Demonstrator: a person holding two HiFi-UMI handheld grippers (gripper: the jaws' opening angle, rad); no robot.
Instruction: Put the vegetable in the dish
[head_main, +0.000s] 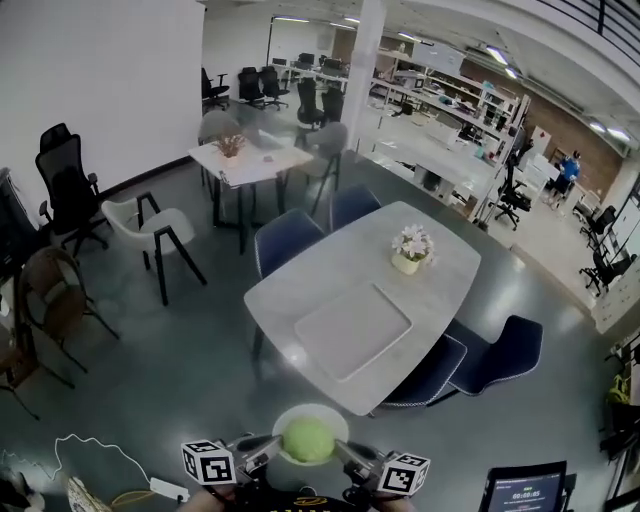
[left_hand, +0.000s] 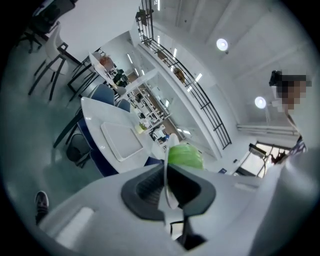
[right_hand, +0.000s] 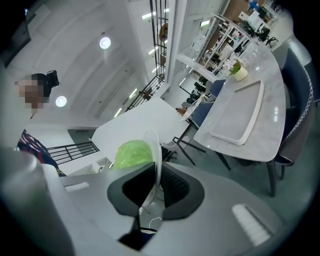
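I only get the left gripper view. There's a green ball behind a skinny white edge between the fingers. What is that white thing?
Observer: The head view shows it from above. It's a round white dish, and the green vegetable sits in its middle.
Operator: Is anything holding the other side?
Observer: Yes. The right gripper pinches the opposite rim, with its fingers shut on the dish, straight across from the left gripper.
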